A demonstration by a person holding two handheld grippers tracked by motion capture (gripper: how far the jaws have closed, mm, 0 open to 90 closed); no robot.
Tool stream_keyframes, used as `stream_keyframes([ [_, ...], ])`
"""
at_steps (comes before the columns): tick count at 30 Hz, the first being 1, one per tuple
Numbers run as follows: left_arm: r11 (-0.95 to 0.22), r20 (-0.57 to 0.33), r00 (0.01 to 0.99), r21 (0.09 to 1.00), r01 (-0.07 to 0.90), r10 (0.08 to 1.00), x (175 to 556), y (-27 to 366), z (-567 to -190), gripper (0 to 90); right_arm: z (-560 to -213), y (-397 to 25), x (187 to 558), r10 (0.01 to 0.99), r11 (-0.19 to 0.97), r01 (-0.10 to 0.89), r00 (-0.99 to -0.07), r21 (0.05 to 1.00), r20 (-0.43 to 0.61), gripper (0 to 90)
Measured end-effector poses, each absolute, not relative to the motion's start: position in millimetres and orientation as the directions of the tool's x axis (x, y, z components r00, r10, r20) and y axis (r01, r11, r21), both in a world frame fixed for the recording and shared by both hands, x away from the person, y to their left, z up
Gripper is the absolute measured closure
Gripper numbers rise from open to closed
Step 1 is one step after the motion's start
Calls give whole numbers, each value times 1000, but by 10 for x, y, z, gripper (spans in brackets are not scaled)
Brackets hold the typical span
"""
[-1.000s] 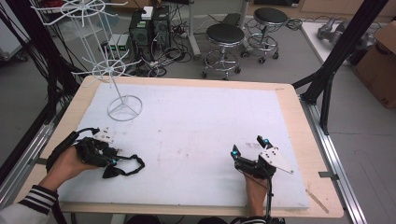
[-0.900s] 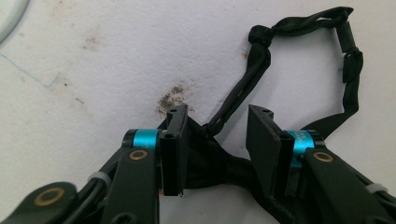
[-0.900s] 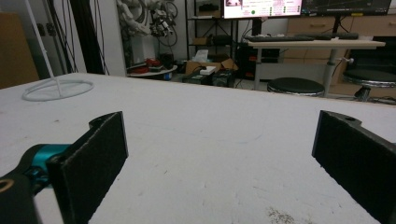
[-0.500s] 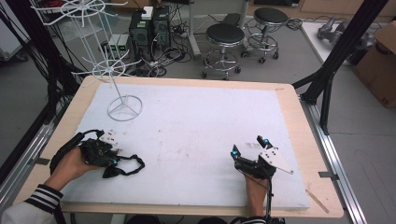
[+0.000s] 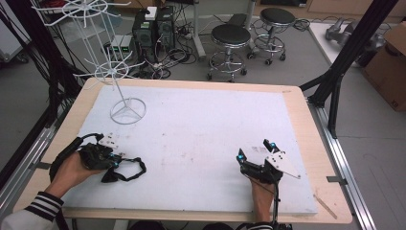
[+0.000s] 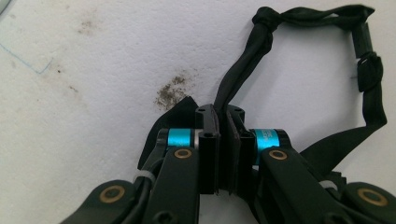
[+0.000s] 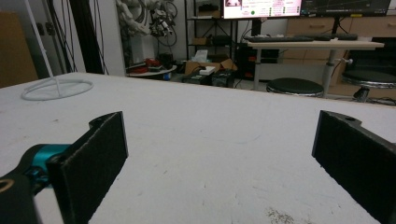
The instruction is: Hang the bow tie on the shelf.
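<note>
Black strap (image 6: 299, 65) lies looped on the white table (image 5: 201, 129), near its left front edge | left gripper (image 6: 223, 116) pinches one end of it, jaws closed | right gripper (image 5: 255, 155) rests well apart, jaws wide | white wire rack (image 5: 125, 103) stands far left.

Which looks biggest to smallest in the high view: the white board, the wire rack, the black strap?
1. white board
2. wire rack, though it stands farther off
3. black strap, held in the left tongs
</note>
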State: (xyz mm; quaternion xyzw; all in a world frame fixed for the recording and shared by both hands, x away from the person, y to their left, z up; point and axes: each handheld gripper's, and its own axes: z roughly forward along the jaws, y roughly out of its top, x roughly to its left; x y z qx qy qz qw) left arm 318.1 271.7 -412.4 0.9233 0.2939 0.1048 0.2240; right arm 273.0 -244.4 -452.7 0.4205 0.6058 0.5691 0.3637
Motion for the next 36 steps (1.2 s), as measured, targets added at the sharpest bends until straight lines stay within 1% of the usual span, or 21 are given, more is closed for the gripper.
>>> stream_keyframes([
  [4,-697,49,789,504,510,613,3166,2759,-4116,847,-4526,-2444,2731,924,-1,95,-382,996,37,24],
  [9,-676,35,784,532,510,619,3158,2789,-4110,848,-4526,-2442,2731,924,2,92,-381,996,33,24],
  [11,-660,16,780,545,518,626,3155,2806,-4106,849,-4525,-2443,2731,924,3,93,-381,996,33,24],
  [18,-608,16,755,605,515,656,3134,2866,-4031,852,-4526,-2441,2731,924,1,92,-381,996,34,24],
  [23,-565,20,747,667,486,665,3113,2900,-3940,854,-4526,-2442,2732,924,3,90,-380,996,32,24],
  [30,-533,75,738,741,408,670,3074,2868,-3790,853,-4526,-2442,2732,924,7,88,-382,996,28,24],
  [36,-486,96,716,795,363,691,3066,2851,-3640,853,-4526,-2441,2732,924,8,89,-381,996,27,24],
])
